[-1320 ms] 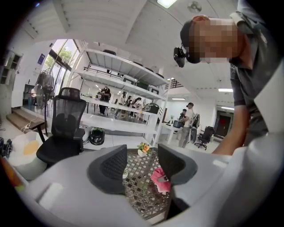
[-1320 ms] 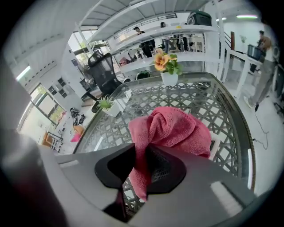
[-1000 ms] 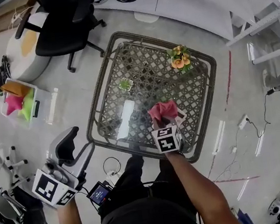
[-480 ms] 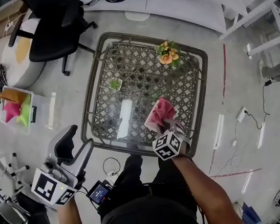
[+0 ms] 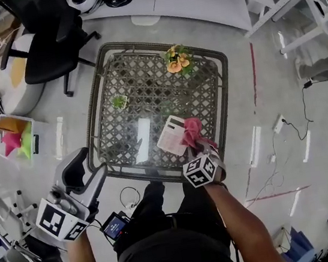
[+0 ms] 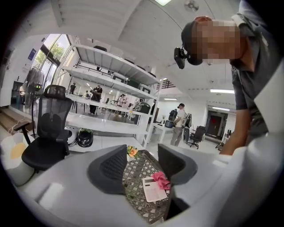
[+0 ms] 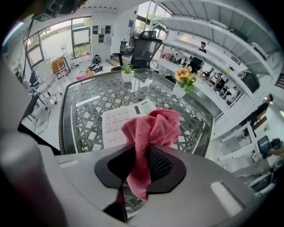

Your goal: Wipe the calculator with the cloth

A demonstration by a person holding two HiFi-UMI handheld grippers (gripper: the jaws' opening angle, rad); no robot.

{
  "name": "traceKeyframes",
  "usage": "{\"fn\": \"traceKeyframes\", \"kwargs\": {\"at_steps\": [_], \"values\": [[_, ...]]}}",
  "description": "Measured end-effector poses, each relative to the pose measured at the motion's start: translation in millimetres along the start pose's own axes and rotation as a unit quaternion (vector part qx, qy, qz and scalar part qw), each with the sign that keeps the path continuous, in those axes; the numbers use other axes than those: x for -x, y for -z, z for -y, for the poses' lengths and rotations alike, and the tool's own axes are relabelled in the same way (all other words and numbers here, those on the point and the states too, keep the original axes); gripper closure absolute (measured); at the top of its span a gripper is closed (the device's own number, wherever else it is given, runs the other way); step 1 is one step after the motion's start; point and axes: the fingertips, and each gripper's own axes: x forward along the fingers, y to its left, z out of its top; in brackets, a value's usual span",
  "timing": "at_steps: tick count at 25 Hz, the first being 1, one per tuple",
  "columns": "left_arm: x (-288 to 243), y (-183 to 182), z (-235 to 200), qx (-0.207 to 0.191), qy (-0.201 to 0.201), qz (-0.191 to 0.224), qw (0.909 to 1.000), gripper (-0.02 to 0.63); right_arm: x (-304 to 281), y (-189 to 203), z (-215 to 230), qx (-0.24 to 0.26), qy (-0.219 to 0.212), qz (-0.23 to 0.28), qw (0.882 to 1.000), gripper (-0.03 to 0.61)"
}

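Your right gripper (image 7: 142, 167), clamped on the cloth (image 7: 154, 127), has dragged it to the right edge of the calculator (image 5: 170, 137) on the table (image 5: 141, 94), leaving most of it bare. One pass looks done. Your left gripper (image 6: 140, 169) waits open and empty.

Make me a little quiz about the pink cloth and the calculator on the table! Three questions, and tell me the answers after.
1. True or false: the right gripper is shut on the pink cloth.
2. Which white thing lies on the glass table right by the cloth? A) a plate B) the calculator C) a mug
3. Fill the gap: the left gripper has its jaws ___, with nothing between them.

Key: 1 true; 2 B; 3 open.
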Motion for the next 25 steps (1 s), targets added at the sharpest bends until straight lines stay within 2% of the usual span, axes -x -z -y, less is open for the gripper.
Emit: {"fn": "traceKeyframes", "kwargs": {"at_steps": [3, 5, 7, 9, 11, 13, 15, 25], "values": [[-8, -3, 6, -0.003, 0.007, -0.001, 1.0000, 0.379, 6, 5, 11, -0.052, 0.005, 0.007, 0.999, 0.509], [-13, -5, 10, -0.005, 0.012, -0.001, 0.9999, 0.379, 13, 4, 22, -0.129, 0.006, 0.025, 0.991, 0.509], [-19, -6, 12, -0.006, 0.016, -0.002, 0.9998, 0.379, 21, 2, 38, -0.237, 0.006, 0.046, 0.970, 0.509], [-22, -7, 12, -0.006, 0.019, -0.003, 0.9998, 0.379, 25, 2, 48, -0.330, 0.003, 0.063, 0.942, 0.509], [-24, -7, 11, -0.006, 0.020, -0.004, 0.9998, 0.379, 22, 1, 48, -0.384, -0.006, 0.071, 0.920, 0.509], [-23, -5, 9, -0.004, 0.019, -0.005, 0.9998, 0.379, 17, -1, 42, -0.406, -0.016, 0.071, 0.911, 0.509], [-21, -3, 5, -0.002, 0.015, -0.006, 0.9999, 0.379, 11, -4, 35, -0.414, -0.024, 0.066, 0.908, 0.509], [0, 2, -18, 0.010, -0.008, -0.002, 0.9999, 0.379, -10, -31, 4, -0.409, -0.056, 0.039, 0.910, 0.509]]}}
